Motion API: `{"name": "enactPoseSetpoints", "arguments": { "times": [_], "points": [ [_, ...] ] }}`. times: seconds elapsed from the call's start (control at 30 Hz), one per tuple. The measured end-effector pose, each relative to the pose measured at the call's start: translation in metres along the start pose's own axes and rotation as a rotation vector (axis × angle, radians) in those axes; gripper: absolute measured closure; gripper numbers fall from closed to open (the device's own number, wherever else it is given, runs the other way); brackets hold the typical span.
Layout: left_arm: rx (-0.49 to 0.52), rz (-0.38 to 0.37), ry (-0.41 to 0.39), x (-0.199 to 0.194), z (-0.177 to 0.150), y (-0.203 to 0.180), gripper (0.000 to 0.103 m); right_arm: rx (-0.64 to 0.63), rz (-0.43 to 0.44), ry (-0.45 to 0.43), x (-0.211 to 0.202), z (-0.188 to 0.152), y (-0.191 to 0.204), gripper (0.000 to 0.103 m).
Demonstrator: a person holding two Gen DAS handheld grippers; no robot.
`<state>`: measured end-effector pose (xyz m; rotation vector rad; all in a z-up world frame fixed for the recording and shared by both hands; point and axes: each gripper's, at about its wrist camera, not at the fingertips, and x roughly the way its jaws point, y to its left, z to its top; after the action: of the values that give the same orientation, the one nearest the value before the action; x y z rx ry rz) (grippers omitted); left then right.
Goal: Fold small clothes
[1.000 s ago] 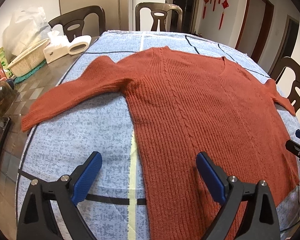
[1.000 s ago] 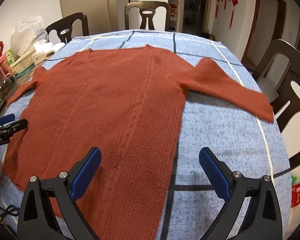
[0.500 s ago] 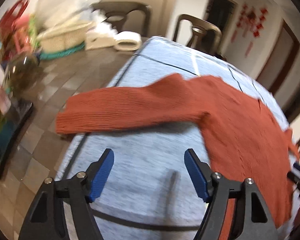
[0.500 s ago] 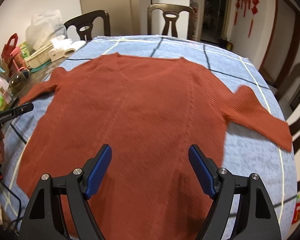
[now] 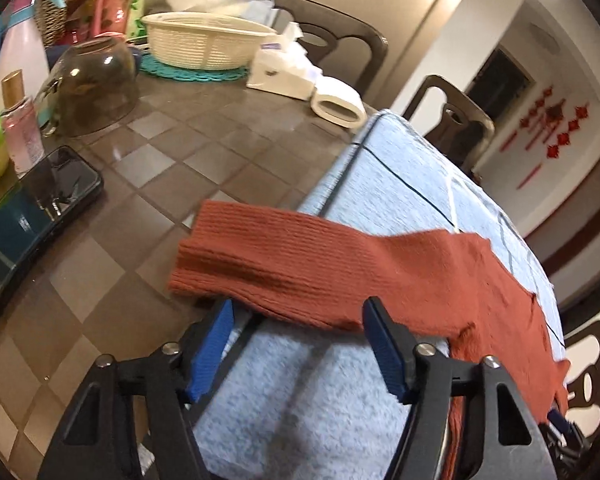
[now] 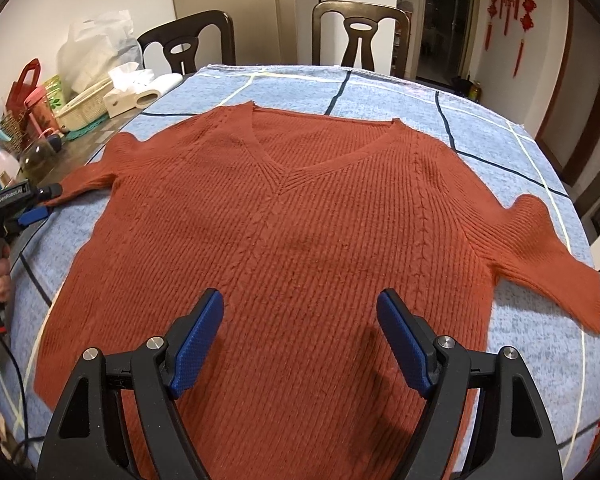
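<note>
**Two grippers spread over a rust sweater**

Two grippers sit lowest in their frames, both with blue pads wide apart and nothing between them. In the left wrist view the left gripper (image 5: 298,346) hangs just short of the sweater's sleeve (image 5: 284,264), whose cuff end reaches off the blue blanket (image 5: 300,412) onto the brown tiled desk (image 5: 160,160) at centre frame. The sleeve runs toward the right edge, where it joins the body of the garment.

In the right wrist view the right gripper (image 6: 300,338) hovers above the lower middle of the rust-red sweater (image 6: 300,220), which lies flat and face up on the blanket, V-neck toward the top of the frame, one sleeve out to each side. The left gripper shows at the far left edge here, beside the sleeve on that side.

Further up in the left wrist view, a dark phone (image 5: 44,192) lies at the left edge, with an upturned glass bowl (image 5: 92,88) behind it. Beyond those sit a cream basket (image 5: 204,46) on a teal mat, then a tissue box (image 5: 284,72) near the upper centre. Dark wooden chairs (image 6: 360,36) stand at the far side of the desk.
</note>
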<state>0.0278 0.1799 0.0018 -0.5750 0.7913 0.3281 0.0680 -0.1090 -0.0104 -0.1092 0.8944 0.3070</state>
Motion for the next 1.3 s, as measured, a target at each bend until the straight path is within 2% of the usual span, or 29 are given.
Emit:
{"name": "enactPoseSetpoints", "arguments": {
  "times": [0.03,0.1,0.17,0.27,0.4,0.57,0.63,0.77,0.87,0.97,1.03,1.07,1.1,1.17,1.3],
  "points": [
    [-0.007,0.017,-0.002,0.002,0.001,0.001,0.046,0.002,0.001,0.002,0.001,0.000,-0.001,0.024],
    [-0.018,0.061,-0.012,0.004,0.005,0.005,0.067,0.005,0.006,0.007,0.004,0.000,-0.001,0.024],
    [-0.037,0.075,-0.013,0.008,0.010,0.011,0.080,0.007,0.010,0.009,0.005,-0.001,-0.002,0.024],
    [-0.042,0.054,-0.004,0.009,0.018,0.015,0.092,0.015,0.017,0.014,0.008,-0.002,-0.005,0.024],
    [0.056,0.016,-0.061,-0.011,0.028,-0.009,0.093,0.022,0.026,0.012,0.008,-0.003,-0.009,0.024],
    [0.226,-0.140,-0.127,-0.044,0.038,-0.074,0.093,0.035,0.040,0.006,0.006,-0.001,-0.012,0.024],
    [0.294,-0.217,-0.124,-0.048,0.035,-0.105,0.093,0.043,0.050,0.004,0.006,-0.001,-0.013,0.024],
    [0.407,-0.368,-0.038,-0.031,0.014,-0.165,0.093,0.057,0.057,-0.002,0.002,-0.001,-0.015,0.024],
    [0.466,-0.445,0.099,0.007,-0.011,-0.196,0.092,0.066,0.056,-0.004,-0.004,-0.001,-0.018,0.024],
    [0.499,-0.463,0.214,0.034,-0.036,-0.209,0.092,0.083,0.060,-0.007,-0.011,0.000,-0.024,0.024],
    [0.509,-0.490,0.256,0.036,-0.044,-0.212,0.090,0.096,0.071,-0.010,-0.016,0.002,-0.027,0.024],
    [0.514,-0.503,0.254,0.031,-0.045,-0.208,0.082,0.100,0.081,-0.013,-0.018,0.004,-0.029,0.024],
    [0.522,-0.510,0.236,0.023,-0.043,-0.205,0.072,0.102,0.091,-0.015,-0.020,0.007,-0.030,0.024],
    [0.525,-0.524,0.177,0.004,-0.033,-0.197,0.067,0.108,0.109,-0.016,-0.020,0.013,-0.030,0.024],
    [0.504,-0.425,0.072,-0.008,-0.005,-0.169,0.064,0.133,0.185,-0.019,-0.016,0.029,-0.023,0.024]
  ]
}}
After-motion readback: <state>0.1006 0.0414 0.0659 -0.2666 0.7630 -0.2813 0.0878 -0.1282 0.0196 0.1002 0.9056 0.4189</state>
